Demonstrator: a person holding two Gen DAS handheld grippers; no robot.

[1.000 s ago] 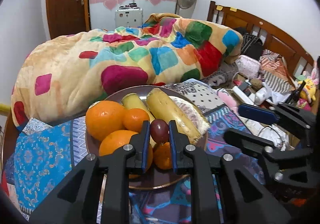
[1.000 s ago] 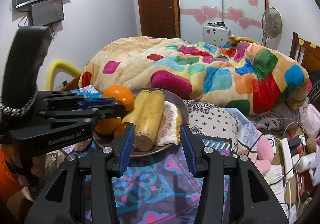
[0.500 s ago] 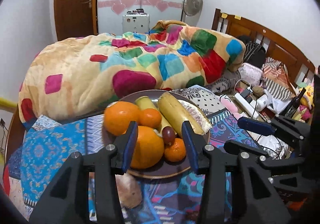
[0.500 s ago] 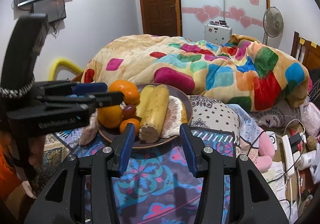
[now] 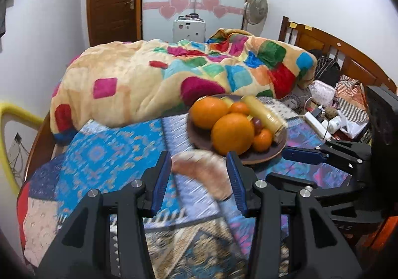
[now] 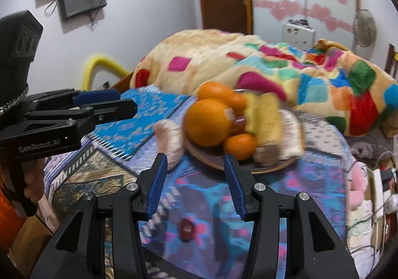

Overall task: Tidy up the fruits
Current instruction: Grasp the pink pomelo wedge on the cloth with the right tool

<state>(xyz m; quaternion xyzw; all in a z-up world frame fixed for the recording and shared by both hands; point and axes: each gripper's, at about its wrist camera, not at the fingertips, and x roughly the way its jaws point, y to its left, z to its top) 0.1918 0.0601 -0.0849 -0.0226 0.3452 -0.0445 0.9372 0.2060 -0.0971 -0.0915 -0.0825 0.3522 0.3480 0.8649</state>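
Altogether, the round brown plate holds two large oranges, two small tangerines, one dark red grape, two pale yellow peeled stalks lying side by side and one whitish pomelo segment on its far right side. A second pomelo segment, pale and pinkish, lies off the plate on the patterned blue and purple bedspread, just beside the plate's near left rim. One more dark red grape rests alone on the bedspread, well in front of the plate.

The left gripper has its blue-padded fingers moderately apart with the loose pomelo segment seen between them, though the blur hides whether they touch it; they do not press on it. The right gripper holds its fingers equally apart over bare bedspread, nothing between them, the plate's near rim just past its tips.

Behind the plate, the bulky cream blanket with coloured squares rises close against the plate's far rim, leaving no room there. Left of the plate the bedspread is flat and open up to the bed's wooden edge. Right of the plate, clutter of cables and bags crowds the space. In front of the plate the bedspread is open apart from the lone grape.
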